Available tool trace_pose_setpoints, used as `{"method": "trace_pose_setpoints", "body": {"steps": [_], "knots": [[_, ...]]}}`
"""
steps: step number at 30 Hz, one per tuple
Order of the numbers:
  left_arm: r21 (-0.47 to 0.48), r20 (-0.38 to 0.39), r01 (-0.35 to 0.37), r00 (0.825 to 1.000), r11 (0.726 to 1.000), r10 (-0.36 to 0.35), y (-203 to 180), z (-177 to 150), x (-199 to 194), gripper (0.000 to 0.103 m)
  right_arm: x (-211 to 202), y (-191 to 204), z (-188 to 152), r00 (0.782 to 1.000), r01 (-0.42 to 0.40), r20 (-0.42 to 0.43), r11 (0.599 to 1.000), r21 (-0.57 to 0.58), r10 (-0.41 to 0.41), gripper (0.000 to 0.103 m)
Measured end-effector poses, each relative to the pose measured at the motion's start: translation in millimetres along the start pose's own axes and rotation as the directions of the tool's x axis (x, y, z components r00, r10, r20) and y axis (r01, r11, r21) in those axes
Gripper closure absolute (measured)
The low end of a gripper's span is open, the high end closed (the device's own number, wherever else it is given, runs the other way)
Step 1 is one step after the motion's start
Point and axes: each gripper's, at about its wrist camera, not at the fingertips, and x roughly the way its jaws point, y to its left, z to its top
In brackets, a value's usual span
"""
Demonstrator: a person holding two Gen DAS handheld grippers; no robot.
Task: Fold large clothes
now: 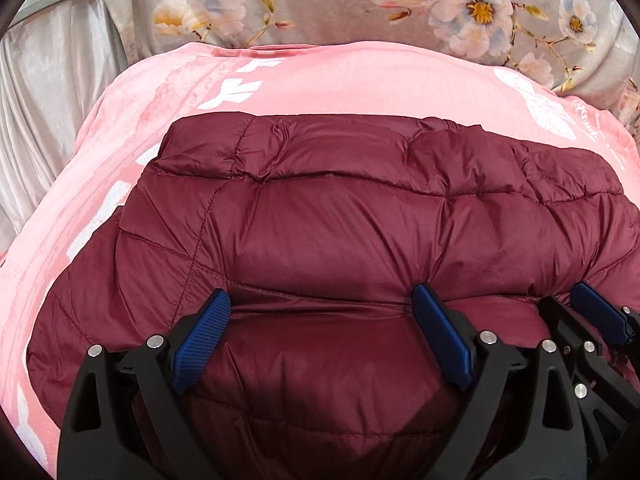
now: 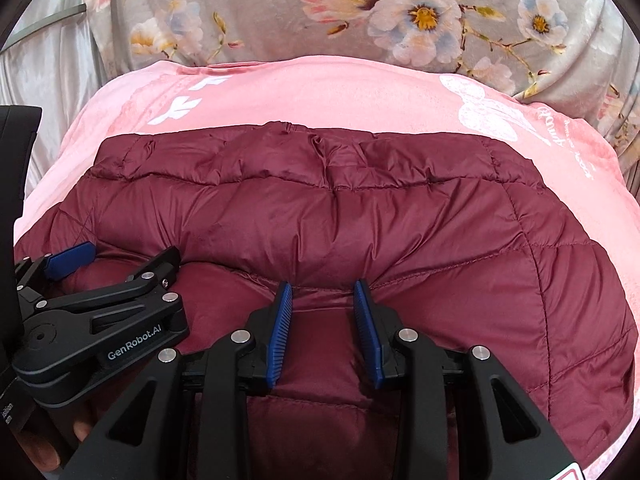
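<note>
A maroon quilted puffer jacket (image 1: 340, 208) lies folded on a pink blanket (image 1: 360, 76); it also shows in the right wrist view (image 2: 360, 208). My left gripper (image 1: 322, 300) is wide open, its blue pads resting on the jacket's near folded edge. It appears at the left of the right wrist view (image 2: 120, 258). My right gripper (image 2: 322, 286) is partly open, pads on either side of a ridge of jacket fabric at the fold. One of its fingers (image 1: 596, 308) shows at the right of the left wrist view.
A grey floral bedcover (image 2: 400, 8) lies behind the pink blanket (image 2: 340, 92). A pale satin curtain (image 1: 48, 92) hangs at the left. The person's fingers (image 2: 82, 432) show at the lower left of the right wrist view.
</note>
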Motion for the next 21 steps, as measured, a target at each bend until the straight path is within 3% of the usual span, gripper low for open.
{"method": "trace_pose_setpoints", "body": {"steps": [17,21], "knots": [[0.011,-0.005,-0.027,1.000,1.000,0.027,-6.0,0.4,2.6,0.011,0.8,-1.1,-0.3,1.000,-0.006,-0.003,1.000,0.006,0.006,0.069],[-0.015,-0.002,0.007,1.000,1.000,-0.007,0.0,0.4,0.6,0.010,0.8,-1.3,0.4,1.000,-0.008,-0.003,1.000,0.005,0.008,0.069]]}}
